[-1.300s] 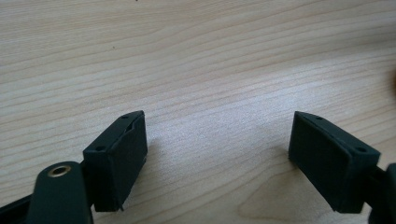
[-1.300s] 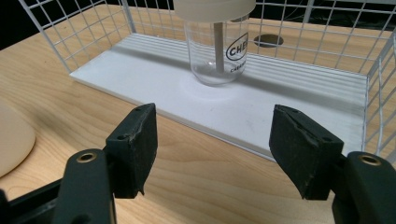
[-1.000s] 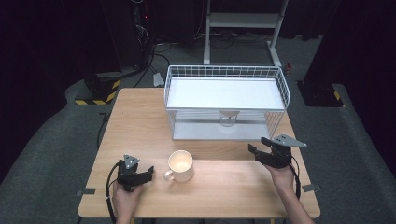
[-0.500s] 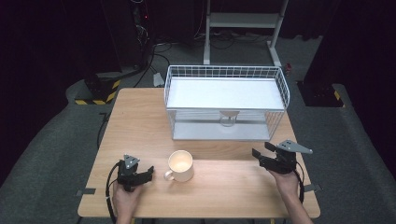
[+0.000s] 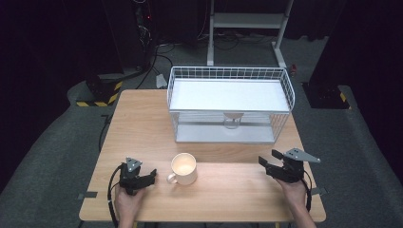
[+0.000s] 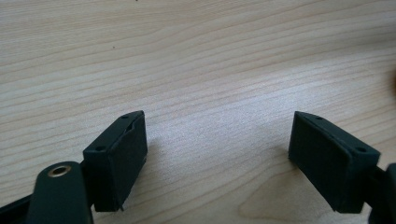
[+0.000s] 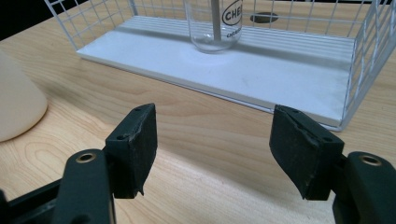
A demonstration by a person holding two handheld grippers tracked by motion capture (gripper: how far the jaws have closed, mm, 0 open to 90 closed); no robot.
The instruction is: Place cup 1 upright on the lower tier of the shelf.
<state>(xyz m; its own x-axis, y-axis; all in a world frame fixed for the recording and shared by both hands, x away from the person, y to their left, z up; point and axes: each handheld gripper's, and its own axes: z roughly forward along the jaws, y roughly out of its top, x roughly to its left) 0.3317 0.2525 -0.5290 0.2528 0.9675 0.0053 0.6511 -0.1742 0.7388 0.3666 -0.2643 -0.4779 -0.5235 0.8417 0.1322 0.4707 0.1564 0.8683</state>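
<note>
A cream mug (image 5: 183, 168) stands on the wooden table (image 5: 142, 123), near the front, handle turned to the left. My left gripper (image 5: 150, 175) rests just left of the mug, open, its jaws (image 6: 217, 154) apart over bare wood. My right gripper (image 5: 267, 164) sits low at the front right, open, nothing between its jaws (image 7: 212, 149). In the right gripper view the mug (image 7: 16, 102) shows at the left edge. A clear glass (image 5: 231, 121) with printed lettering stands on the lower shelf of the white wire rack (image 5: 285, 92); the same glass (image 7: 215, 25) is ahead of the right jaws.
The wire rack takes up the back middle of the table, with a white top shelf and a white bottom board (image 7: 261, 70). Bare wood lies between the mug and the right gripper. Dark floor, cables and a metal stand surround the table.
The right gripper has sunk and drawn a little toward the table's front edge. The left gripper and the mug have not moved.
</note>
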